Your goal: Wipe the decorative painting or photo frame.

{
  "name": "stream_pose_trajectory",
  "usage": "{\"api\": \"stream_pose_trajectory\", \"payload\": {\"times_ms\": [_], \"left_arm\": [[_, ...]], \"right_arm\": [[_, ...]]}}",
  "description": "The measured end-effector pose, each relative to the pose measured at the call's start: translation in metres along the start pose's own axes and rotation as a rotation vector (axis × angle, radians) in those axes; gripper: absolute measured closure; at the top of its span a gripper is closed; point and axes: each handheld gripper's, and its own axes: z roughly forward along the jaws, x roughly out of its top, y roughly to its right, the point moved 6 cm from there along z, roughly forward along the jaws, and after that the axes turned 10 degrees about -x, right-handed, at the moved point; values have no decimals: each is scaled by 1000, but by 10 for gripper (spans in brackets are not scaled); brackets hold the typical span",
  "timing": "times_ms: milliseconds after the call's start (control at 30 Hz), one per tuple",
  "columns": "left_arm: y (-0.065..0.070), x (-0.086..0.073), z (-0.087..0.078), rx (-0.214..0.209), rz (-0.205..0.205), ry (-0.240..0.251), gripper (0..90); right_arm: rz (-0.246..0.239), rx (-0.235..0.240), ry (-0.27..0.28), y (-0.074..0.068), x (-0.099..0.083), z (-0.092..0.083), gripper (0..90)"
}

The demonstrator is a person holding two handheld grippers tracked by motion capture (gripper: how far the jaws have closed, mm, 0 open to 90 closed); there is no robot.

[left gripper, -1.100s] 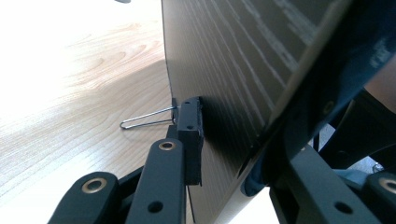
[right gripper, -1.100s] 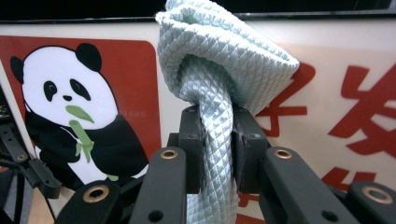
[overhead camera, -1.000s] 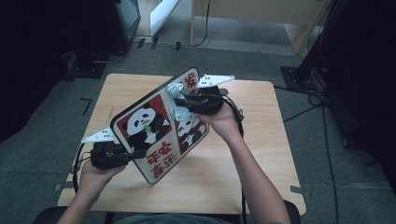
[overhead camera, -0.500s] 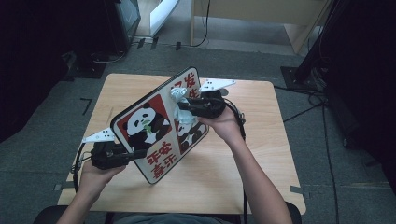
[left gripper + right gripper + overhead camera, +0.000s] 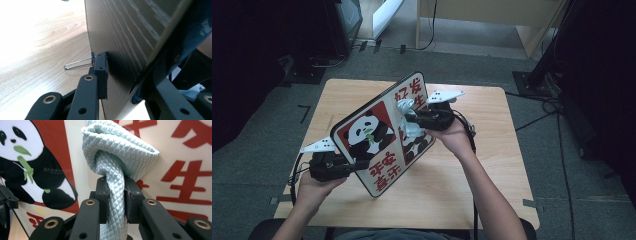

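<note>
A light wooden table (image 5: 492, 165) stands in the middle of the frame on grey carpet (image 5: 257, 170). Black cables (image 5: 562, 150) trail over the floor at the right, and a dark stand base (image 5: 532, 82) sits at the upper right. A pale wooden cabinet (image 5: 492, 15) fills the top centre, with a white curved object (image 5: 387, 15) to its left. The left and right edges lie in deep shadow; bright light falls on the tabletop.

"UNDEROCK" on panda board (image 5: 45, 170), red Chinese chars
</note>
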Motion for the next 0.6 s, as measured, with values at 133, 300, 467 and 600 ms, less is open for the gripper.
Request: {"api": "stream_pose_trajectory", "payload": {"times_ms": [133, 300, 467, 600], "left_arm": [[-1, 0, 0, -4, 0, 0, 720], [-1, 0, 0, -5, 4, -3, 718], [-1, 1, 0, -7, 2, -2, 718], [-1, 0, 0, -7, 4, -1, 717]], "right_arm": [[8, -2, -12, 2, -7, 1, 764], [-1, -10, -24, 3, -15, 2, 764], [3, -12, -36, 5, -24, 3, 764], [3, -14, -46, 6, -30, 4, 763]]}}
